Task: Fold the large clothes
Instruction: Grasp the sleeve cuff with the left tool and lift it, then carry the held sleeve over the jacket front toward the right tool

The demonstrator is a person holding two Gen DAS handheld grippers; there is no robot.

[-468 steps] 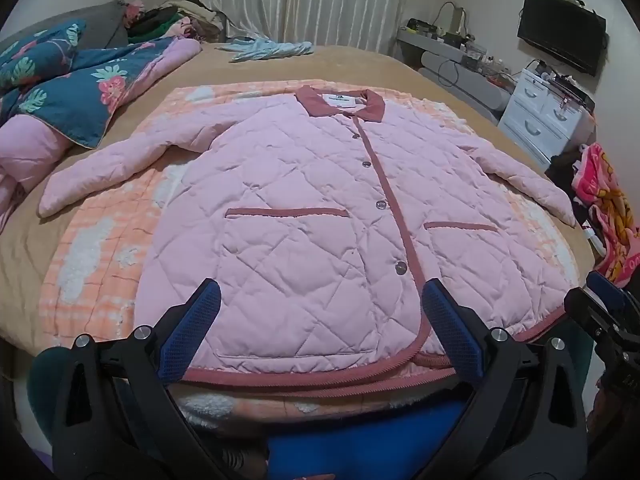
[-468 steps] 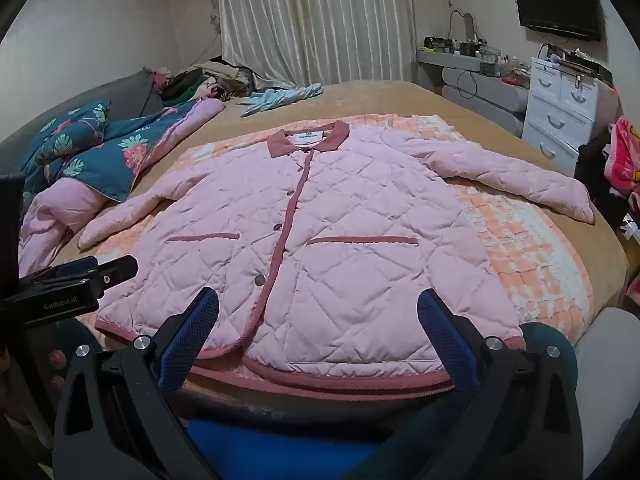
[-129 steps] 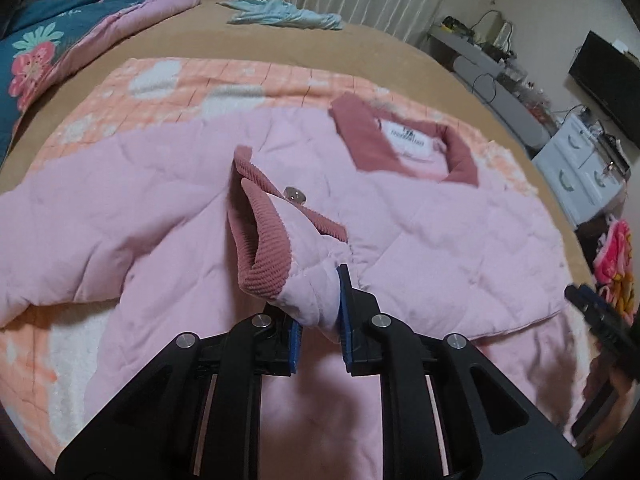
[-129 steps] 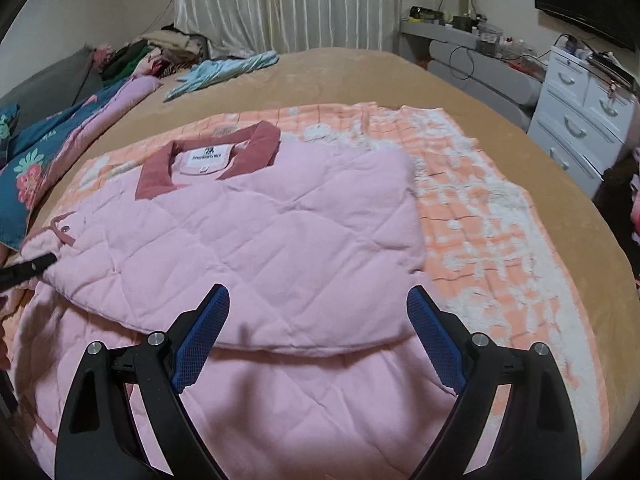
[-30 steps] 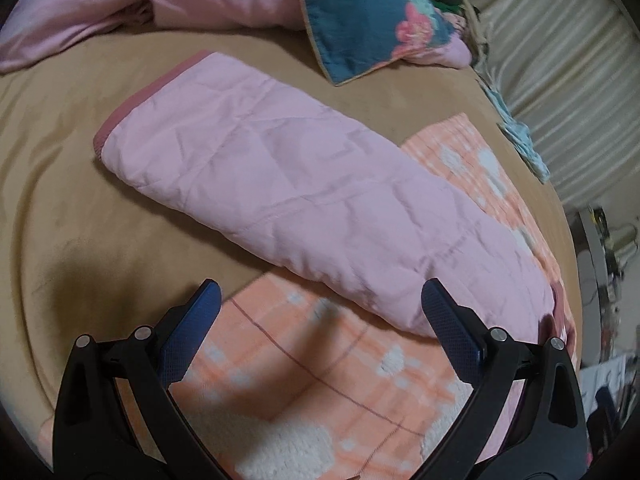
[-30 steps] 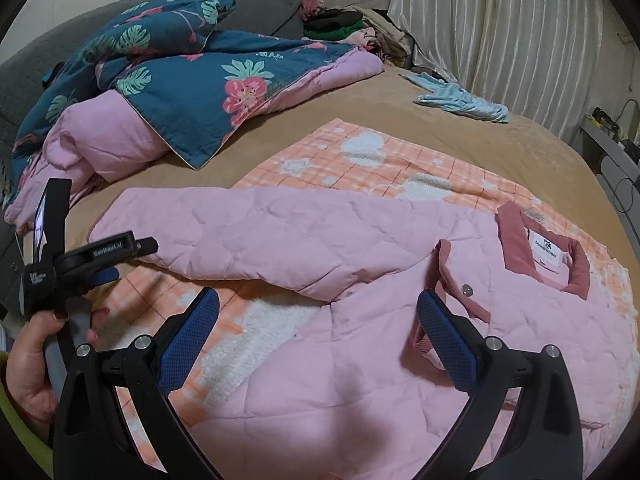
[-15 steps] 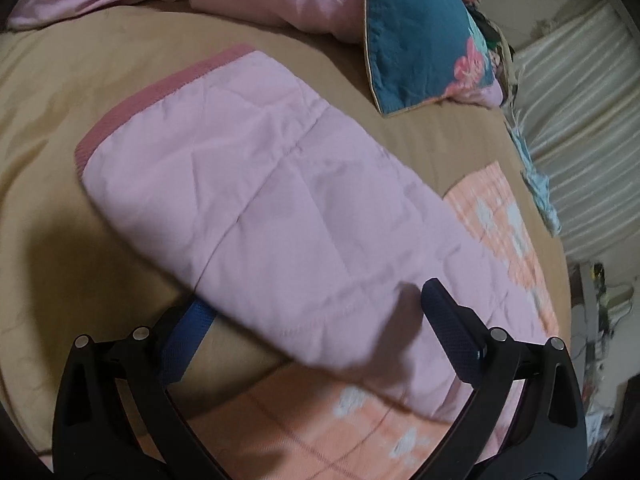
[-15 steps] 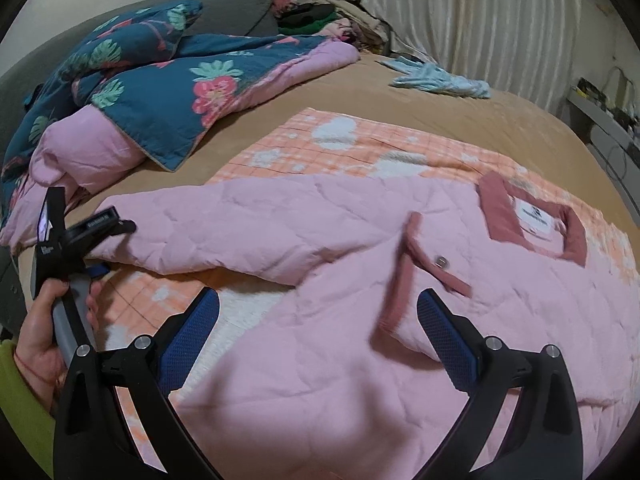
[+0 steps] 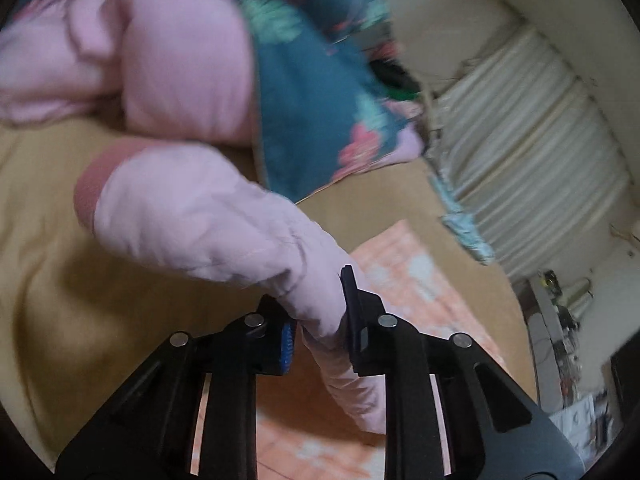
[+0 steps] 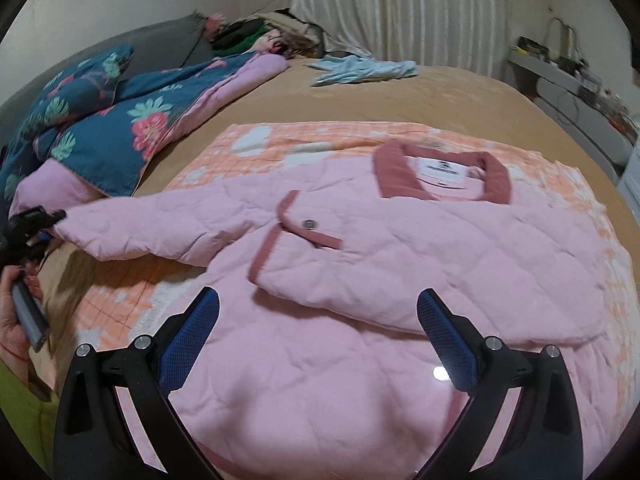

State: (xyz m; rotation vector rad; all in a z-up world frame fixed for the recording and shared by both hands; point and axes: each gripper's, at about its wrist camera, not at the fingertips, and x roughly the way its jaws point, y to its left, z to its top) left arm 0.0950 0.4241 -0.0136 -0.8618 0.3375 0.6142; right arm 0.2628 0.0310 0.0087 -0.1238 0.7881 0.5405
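We judge that the bunched padding may slip from the left gripper [image 9: 316, 320], which pinches the quilted pink sleeve [image 9: 208, 224] short of its rose cuff, so the cuff could flop free during the fold. The quilted pink jacket [image 10: 400, 280] lies spread on the orange checked blanket [image 10: 320, 140], directly ahead of the wide-open, empty right gripper [image 10: 320, 340].

Pale pink quilted jacket [image 10: 400, 264] with dusty rose collar [image 10: 440, 176] and cuff [image 9: 90, 188]. Orange-and-white checked blanket [image 10: 280, 140] over tan bedspread [image 10: 400, 92]. Teal quilt [image 10: 108, 128] with pink and green floral print. Black grippers with blue pads [image 10: 188, 336].
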